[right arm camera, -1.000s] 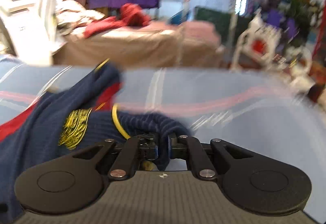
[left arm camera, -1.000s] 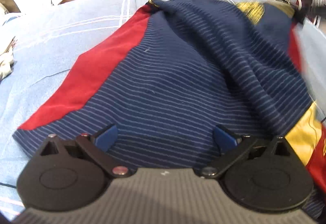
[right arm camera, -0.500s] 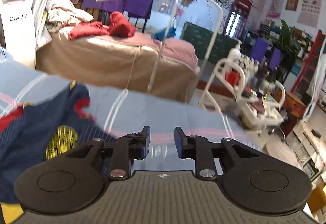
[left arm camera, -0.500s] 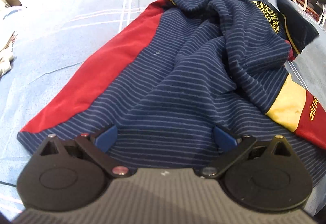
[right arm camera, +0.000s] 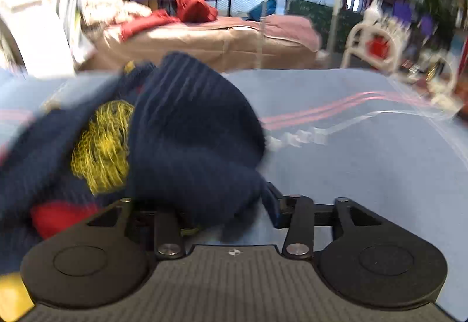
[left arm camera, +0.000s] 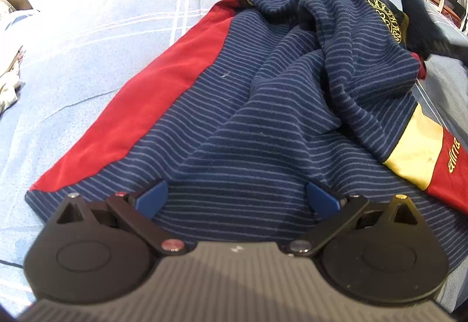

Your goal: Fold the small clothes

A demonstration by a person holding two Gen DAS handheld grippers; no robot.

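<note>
The navy striped shirt (left arm camera: 263,123) with red side panel lies rumpled on the blue sheet (left arm camera: 87,58), its hem nearest the left claw (left arm camera: 235,200), which hangs spread wide and empty over it. At the far right, the right claw (right arm camera: 225,213) looks parted with a navy fold (right arm camera: 193,146) bunched between its 2 fingers, though blur hides any grip.

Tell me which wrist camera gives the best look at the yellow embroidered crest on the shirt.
The left wrist view: the crest is sharp there, its ring-shaped stitching readable on the striped navy shirt, though seen obliquely on a fold. The right wrist view has it closer but motion-blurred into a yellow smear, partly hidden by bunched navy fabric.
</note>
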